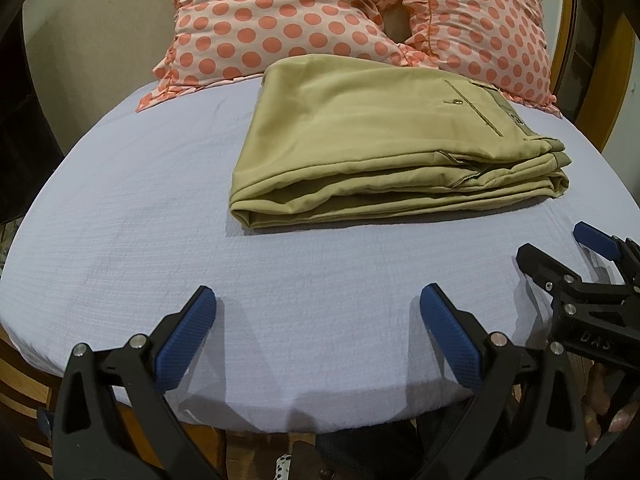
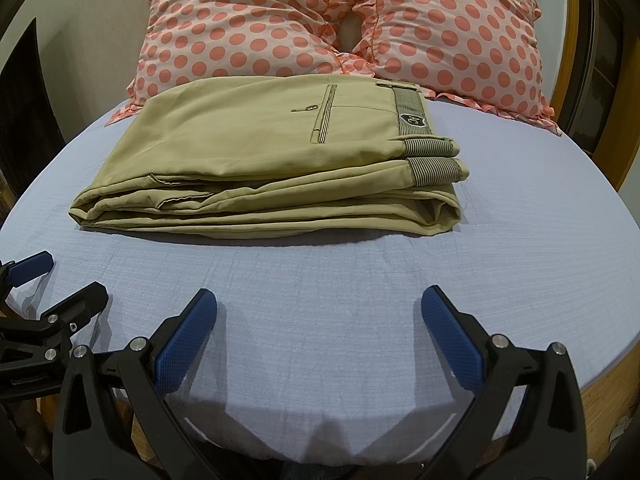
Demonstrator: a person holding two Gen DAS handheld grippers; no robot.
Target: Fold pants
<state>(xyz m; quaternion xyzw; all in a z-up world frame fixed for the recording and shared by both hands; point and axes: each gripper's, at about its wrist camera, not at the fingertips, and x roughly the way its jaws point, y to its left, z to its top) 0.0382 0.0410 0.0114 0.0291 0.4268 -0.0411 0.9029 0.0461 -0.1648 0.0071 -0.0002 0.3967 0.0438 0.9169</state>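
Left hand-held gripper (image 1: pixel 318 300) and right hand-held gripper (image 2: pixel 318 300) gape; pants (image 2: pixel 272 156) folded.
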